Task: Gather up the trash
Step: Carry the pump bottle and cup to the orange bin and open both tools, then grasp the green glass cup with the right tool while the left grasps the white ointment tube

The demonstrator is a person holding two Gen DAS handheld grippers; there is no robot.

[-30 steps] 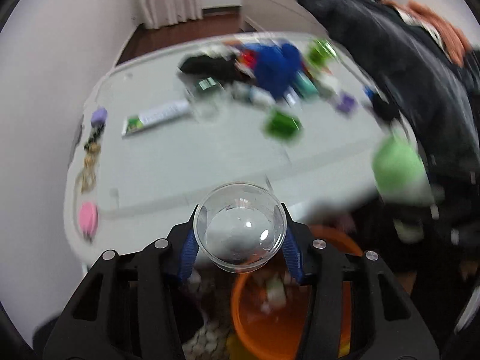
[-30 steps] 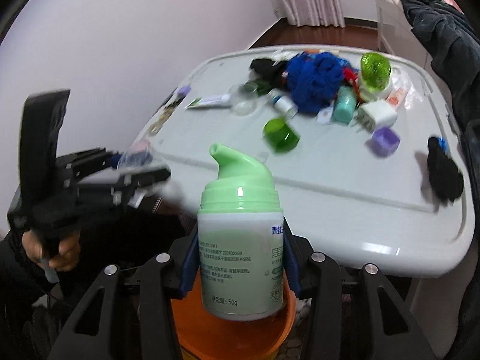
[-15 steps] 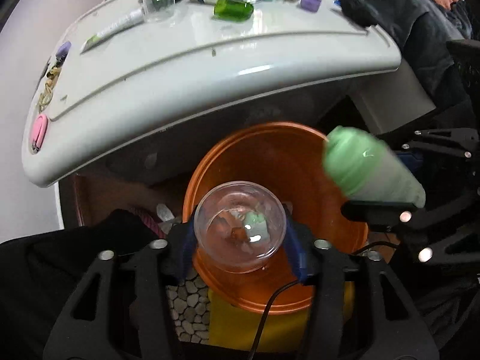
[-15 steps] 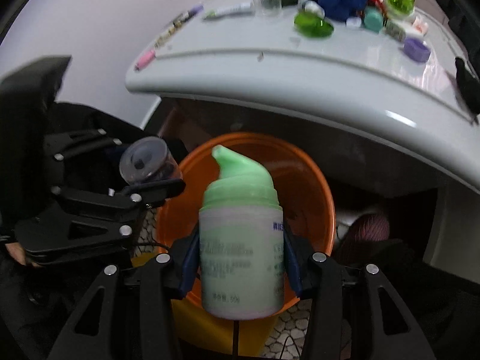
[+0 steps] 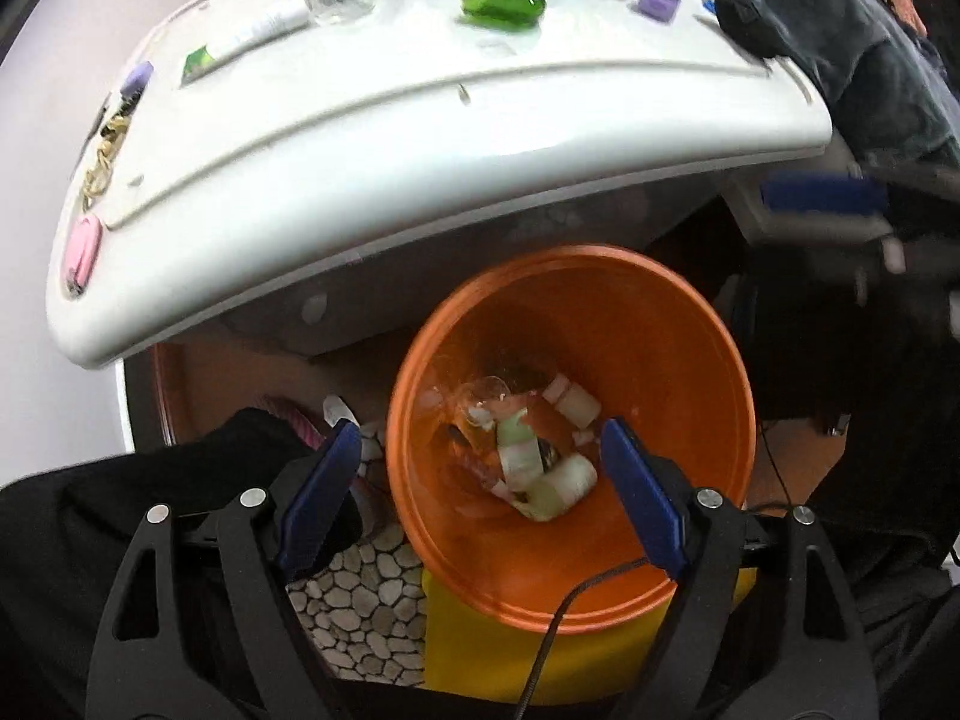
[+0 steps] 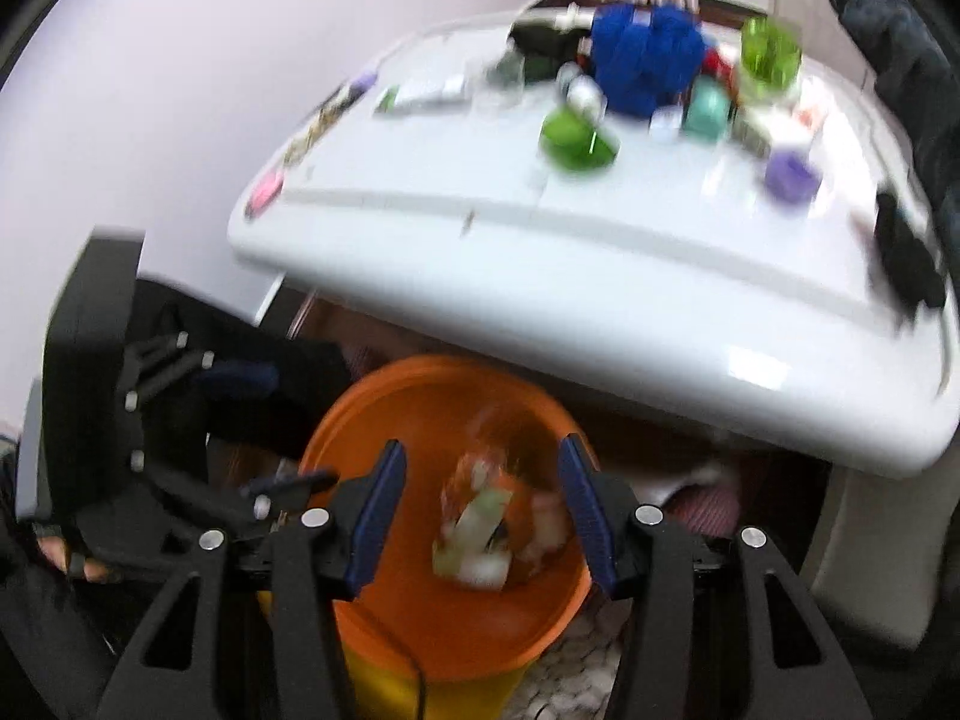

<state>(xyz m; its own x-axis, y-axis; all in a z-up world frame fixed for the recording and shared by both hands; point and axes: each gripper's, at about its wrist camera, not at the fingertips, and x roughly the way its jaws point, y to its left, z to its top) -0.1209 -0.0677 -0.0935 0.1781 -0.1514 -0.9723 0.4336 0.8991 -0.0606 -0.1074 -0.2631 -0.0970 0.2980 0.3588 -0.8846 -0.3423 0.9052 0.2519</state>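
Deep inside the orange bin [image 5: 690, 372], blurred bottles [image 5: 540, 480] overlap — labels unreadable.

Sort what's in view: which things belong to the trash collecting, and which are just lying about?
Job:
orange bin
clear cup and green pump bottle in the bin
left gripper, jaws just opened, empty
right gripper, jaws just opened, empty

Lying about, on the table:
blue yarn
green jar
purple cap
tube
pink item
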